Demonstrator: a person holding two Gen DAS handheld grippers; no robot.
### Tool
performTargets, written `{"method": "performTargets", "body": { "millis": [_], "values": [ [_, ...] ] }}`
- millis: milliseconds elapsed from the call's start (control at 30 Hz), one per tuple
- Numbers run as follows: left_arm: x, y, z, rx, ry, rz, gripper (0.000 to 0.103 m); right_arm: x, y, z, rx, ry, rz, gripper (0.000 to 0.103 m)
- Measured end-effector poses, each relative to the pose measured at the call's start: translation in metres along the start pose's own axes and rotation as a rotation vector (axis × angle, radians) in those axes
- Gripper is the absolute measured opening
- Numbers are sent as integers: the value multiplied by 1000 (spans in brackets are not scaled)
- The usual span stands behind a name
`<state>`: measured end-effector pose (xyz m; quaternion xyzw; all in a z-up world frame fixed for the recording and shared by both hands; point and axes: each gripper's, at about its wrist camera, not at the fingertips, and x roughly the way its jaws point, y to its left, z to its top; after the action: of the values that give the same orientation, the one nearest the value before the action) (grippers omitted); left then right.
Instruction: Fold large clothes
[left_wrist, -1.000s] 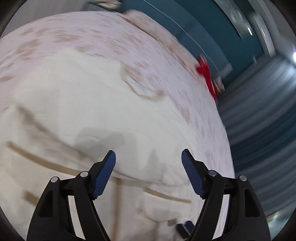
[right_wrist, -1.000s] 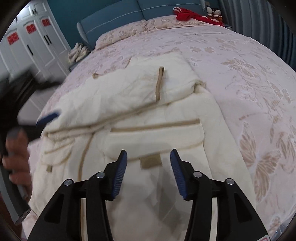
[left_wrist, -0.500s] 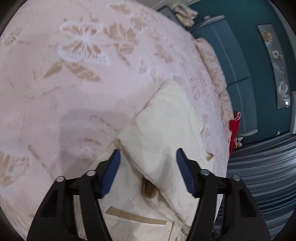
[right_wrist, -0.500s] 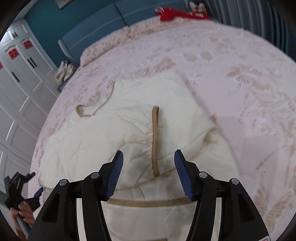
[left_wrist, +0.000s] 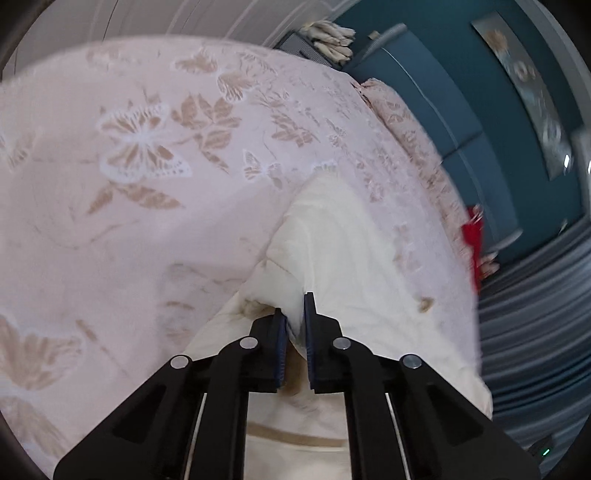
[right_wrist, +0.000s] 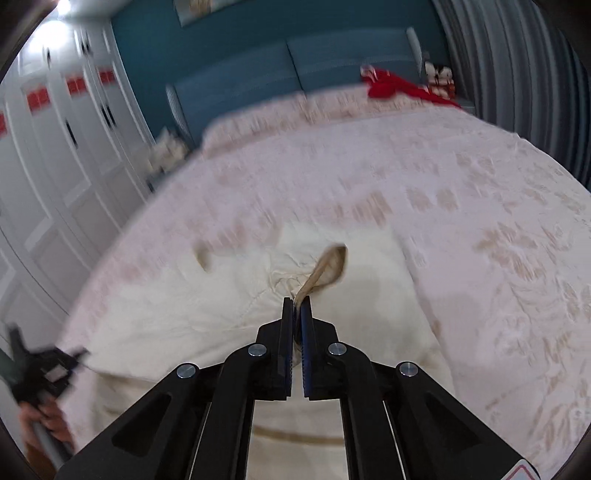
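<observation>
Pinching a fold of the cream garment (left_wrist: 343, 258), the left gripper (left_wrist: 294, 314) has its jaws drawn narrow, with pale cloth bunched between the blue pads (left_wrist: 309, 332). The garment lies spread on the bed (left_wrist: 129, 229), whose pink cover carries tan butterflies and leaves. In the left wrist view the garment runs from the bottom edge up to a rounded end near the middle, with a tan band (left_wrist: 295, 437) crossing it low down.

The right gripper (right_wrist: 297, 317) has its jaws nearly together on a tan strap (right_wrist: 328, 267), which rises from the pads and curls into a loop above the cream cloth (right_wrist: 184, 306). Cloth puckers into creases just beside the grip point. Far left in the right wrist view, the left gripper (right_wrist: 48, 369) shows blurred at the garment's edge, with a hand (right_wrist: 44, 421) below it.

A red cloth (right_wrist: 391, 86) lies by the blue headboard (right_wrist: 295, 74), well apart from the garment. White wardrobe doors (right_wrist: 55, 155) stand at the left.
</observation>
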<state>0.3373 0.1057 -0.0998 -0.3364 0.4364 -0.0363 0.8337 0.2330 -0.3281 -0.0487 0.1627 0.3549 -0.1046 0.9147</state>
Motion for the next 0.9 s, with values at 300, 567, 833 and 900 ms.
{"method": "performTargets", "body": {
  "millis": [300,567,833,900],
  "values": [
    [35,14,-23,104,42,137,8,63,-31,-58,60,191,-56,3],
    [43,4,-33,226,37,207,13,71,-29,-58,49,213,-84,14],
    [-49,-39,-22,317,-119,177,53,-15,-7,-41,69,39,-77,33],
    [-49,-61,-29,364,-100,138,53,-13,26,-37,-8,56,-20,25]
  ]
}}
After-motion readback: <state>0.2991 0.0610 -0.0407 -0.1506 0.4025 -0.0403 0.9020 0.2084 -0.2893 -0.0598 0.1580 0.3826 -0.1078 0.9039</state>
